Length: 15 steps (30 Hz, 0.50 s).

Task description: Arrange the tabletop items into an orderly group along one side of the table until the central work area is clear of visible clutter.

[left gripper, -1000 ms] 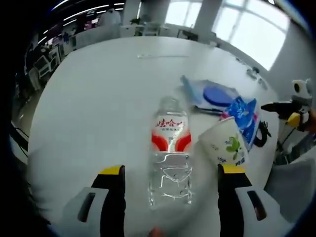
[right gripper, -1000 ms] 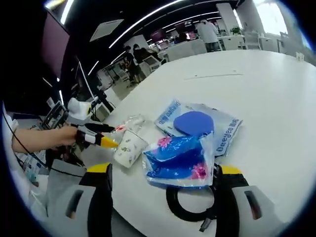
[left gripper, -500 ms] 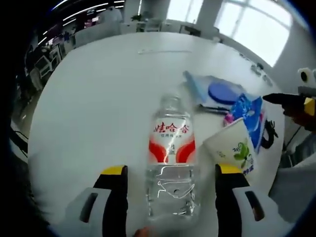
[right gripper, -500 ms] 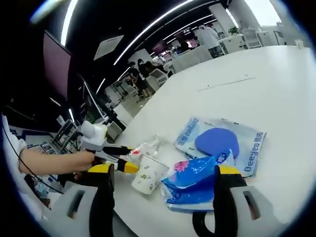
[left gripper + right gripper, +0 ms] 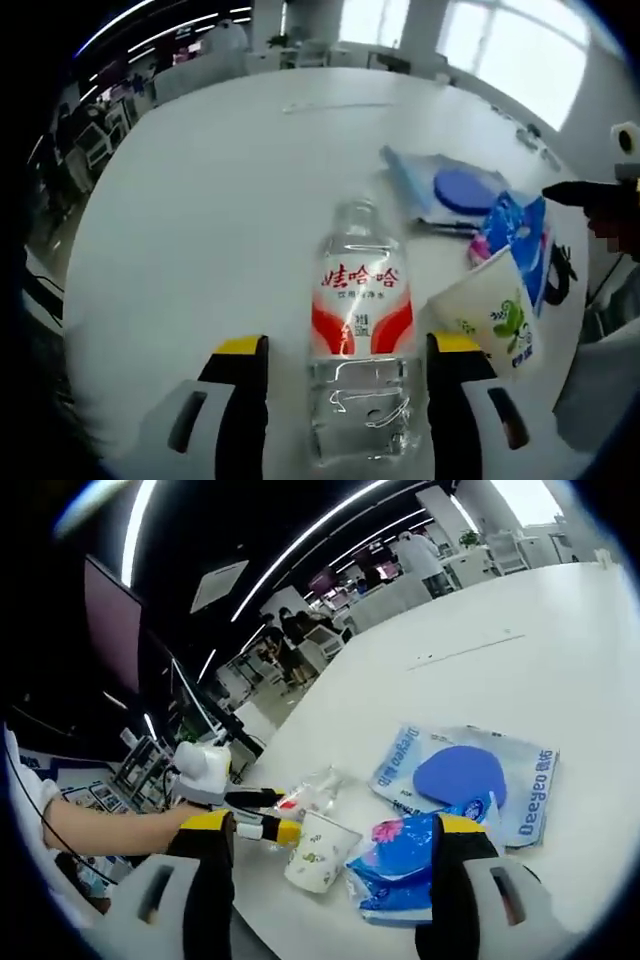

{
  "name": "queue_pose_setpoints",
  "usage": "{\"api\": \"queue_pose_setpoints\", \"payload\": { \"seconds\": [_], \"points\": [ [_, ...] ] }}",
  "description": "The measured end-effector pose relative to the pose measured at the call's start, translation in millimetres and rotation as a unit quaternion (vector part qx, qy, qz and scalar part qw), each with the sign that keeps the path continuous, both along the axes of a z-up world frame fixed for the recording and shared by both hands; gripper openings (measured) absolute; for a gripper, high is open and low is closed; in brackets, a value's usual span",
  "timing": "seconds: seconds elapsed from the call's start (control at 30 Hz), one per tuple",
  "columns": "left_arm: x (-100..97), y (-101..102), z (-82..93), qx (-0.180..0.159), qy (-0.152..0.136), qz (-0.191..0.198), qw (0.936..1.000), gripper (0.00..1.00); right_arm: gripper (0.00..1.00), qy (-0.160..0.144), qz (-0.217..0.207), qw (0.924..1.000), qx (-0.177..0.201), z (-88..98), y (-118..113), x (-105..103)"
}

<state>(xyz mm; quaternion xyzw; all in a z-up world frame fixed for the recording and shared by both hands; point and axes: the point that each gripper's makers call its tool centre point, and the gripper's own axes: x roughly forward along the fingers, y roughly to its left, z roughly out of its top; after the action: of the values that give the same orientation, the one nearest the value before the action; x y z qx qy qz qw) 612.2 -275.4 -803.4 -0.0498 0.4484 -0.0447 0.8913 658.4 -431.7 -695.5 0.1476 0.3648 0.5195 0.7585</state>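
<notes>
A clear water bottle (image 5: 360,340) with a red and white label lies on the white table (image 5: 220,200), its cap end pointing away. My left gripper (image 5: 345,365) is open with a jaw on each side of the bottle's lower body, not pressing it. A white paper cup (image 5: 490,318) with a green print stands just right of the bottle. In the right gripper view my right gripper (image 5: 330,855) is open above the table edge, over the paper cup (image 5: 320,852) and a blue plastic packet (image 5: 405,865). The left gripper (image 5: 255,815) shows there around the bottle (image 5: 310,792).
A blue-printed clear bag with a blue disc (image 5: 455,190) lies beyond the cup, also seen as the bag (image 5: 470,778). A black cable (image 5: 560,275) lies near the table's right edge. A thin strip (image 5: 335,106) lies far across the table. People stand among desks in the background (image 5: 300,630).
My left gripper has drawn closer around the bottle, which now sits deeper between the jaws. My right gripper has lifted and pulled back, so the packet and cup look smaller.
</notes>
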Motion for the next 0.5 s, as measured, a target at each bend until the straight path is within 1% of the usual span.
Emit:
{"api": "queue_pose_setpoints", "payload": {
  "seconds": [0.03,0.07,0.1,0.13,0.17,0.3,0.33,0.37,0.4,0.43,0.47,0.5],
  "points": [
    [0.7,0,-0.7,0.005,0.001,-0.002,1.0000,0.60,0.79,0.002,0.000,1.0000,0.000,-0.5,2,0],
    [0.8,1,-2.0,0.017,0.003,-0.011,0.9998,0.57,0.79,0.011,0.000,0.9999,-0.002,-2.6,5,0],
    [1.9,-1,-1.9,0.012,0.000,-0.012,0.9999,0.54,0.78,0.016,-0.002,0.9999,-0.002,-3.3,6,1],
    [2.4,-2,-2.2,0.011,-0.001,-0.013,0.9998,0.47,0.78,0.020,-0.006,0.9998,0.001,-2.6,9,2],
    [3.0,-3,-2.6,0.008,-0.002,-0.016,0.9998,0.44,0.78,0.022,-0.008,0.9997,0.004,-2.5,11,4],
    [5.7,-2,-2.4,0.014,-0.007,-0.016,0.9997,0.43,0.78,0.028,-0.008,0.9995,0.011,-1.2,24,8],
    [6.3,-2,0.2,0.018,-0.012,-0.017,0.9996,0.39,0.78,0.029,-0.007,0.9995,0.011,-1.4,26,8],
    [9.6,0,3.7,0.019,-0.019,-0.016,0.9995,0.38,0.78,0.033,-0.008,0.9993,0.013,-1.5,30,9],
    [7.8,0,1.2,0.023,-0.011,-0.020,0.9995,0.38,0.78,0.037,-0.009,0.9992,0.015,-1.5,33,10],
    [9.0,0,0.9,0.021,-0.015,-0.023,0.9994,0.37,0.77,0.041,-0.009,0.9990,0.018,-1.3,37,10],
    [8.8,0,0.9,0.021,-0.015,-0.023,0.9994,0.35,0.77,0.048,-0.008,0.9986,0.019,-1.7,40,10],
    [8.3,-1,0.5,0.020,-0.013,-0.024,0.9994,0.35,0.77,0.075,0.003,0.9971,0.005,-7.0,43,4]
  ]
}}
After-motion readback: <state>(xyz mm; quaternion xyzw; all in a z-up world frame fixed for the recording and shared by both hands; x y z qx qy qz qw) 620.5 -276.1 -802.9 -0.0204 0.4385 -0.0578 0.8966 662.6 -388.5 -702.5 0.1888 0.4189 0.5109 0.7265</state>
